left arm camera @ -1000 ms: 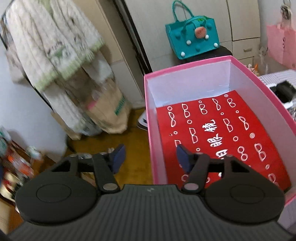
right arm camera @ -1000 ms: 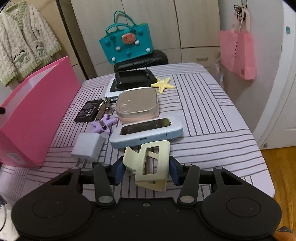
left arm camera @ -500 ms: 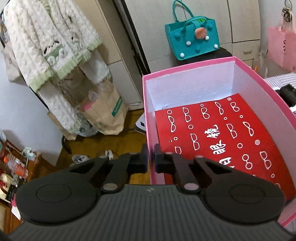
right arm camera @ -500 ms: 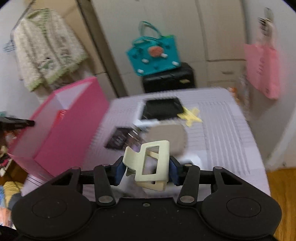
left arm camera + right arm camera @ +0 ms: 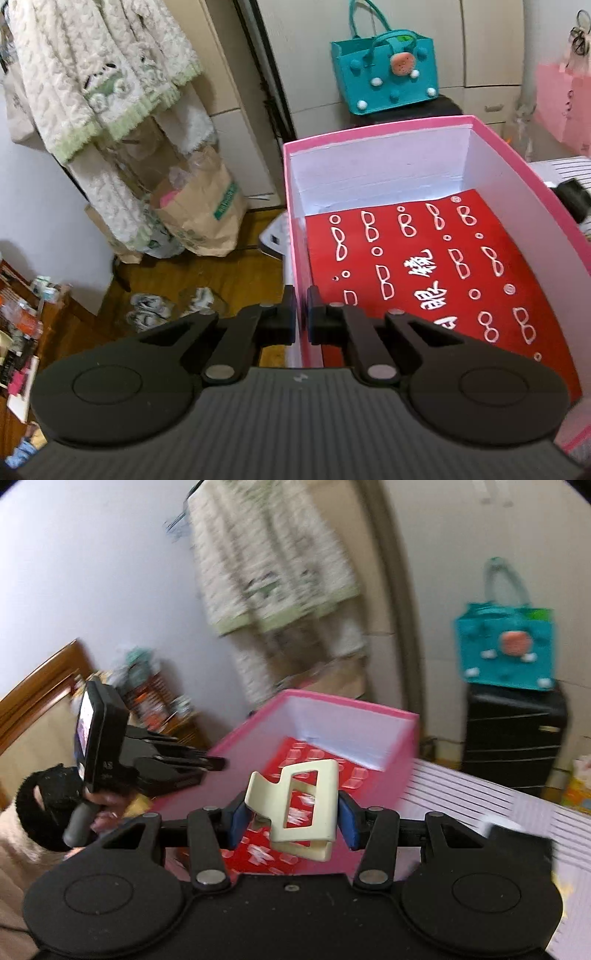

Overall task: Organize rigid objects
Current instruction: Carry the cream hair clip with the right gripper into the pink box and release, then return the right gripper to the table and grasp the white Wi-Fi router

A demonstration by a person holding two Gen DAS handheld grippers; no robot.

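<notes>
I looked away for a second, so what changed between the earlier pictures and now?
The left gripper closed on the pink box's near wall. The right gripper swung from the striped table toward the box, carrying the cream hair clip. The clip stayed clamped; the box kept its place, only its red sheet inside.

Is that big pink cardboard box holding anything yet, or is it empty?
Nearly empty: the pink cardboard box is open-topped, and only a red printed sheet lies flat on its floor. Its nearest corner is hidden.
</notes>
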